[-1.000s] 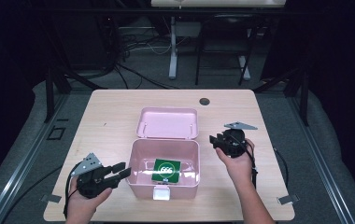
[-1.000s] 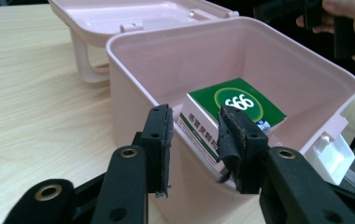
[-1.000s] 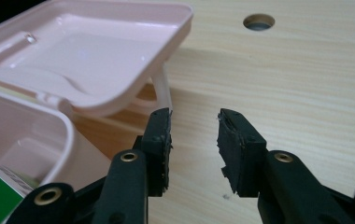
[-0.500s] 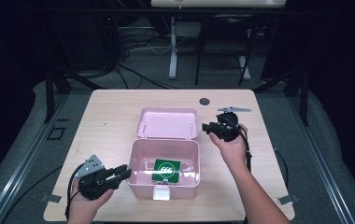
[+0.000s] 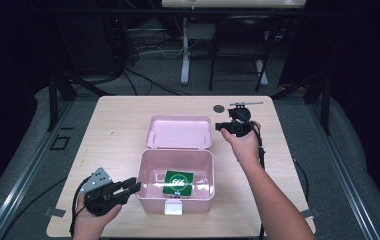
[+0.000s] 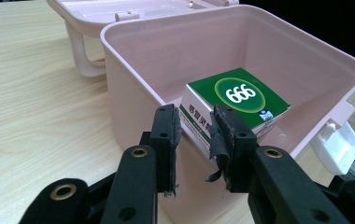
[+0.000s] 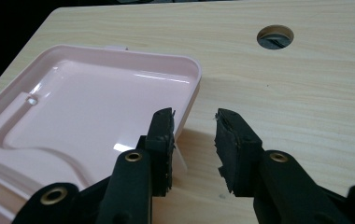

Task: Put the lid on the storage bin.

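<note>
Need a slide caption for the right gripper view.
Open right gripper at the edge of the pink box lid lying flat on the wooden table.

Bench (image 5: 128,125): pale wood grain, matt.
Box (image 6: 278,60): pink plastic, smooth.
Lid (image 7: 96,107): glossy pink plastic.
Carton (image 6: 241,100): printed green card.
Tongs' pads (image 7: 234,140): black, rough, frayed.

Pink box (image 5: 176,175) stands open on the table — lid (image 5: 179,132) flung back, green carton (image 5: 178,183) inside.

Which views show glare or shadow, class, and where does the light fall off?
High view: the table is lit, the surroundings fall to near black. Right gripper view: white glare streaks on the glossy pink lid, with a soft shadow beside its edge. Left gripper view: even light, the green box sharp.
</note>
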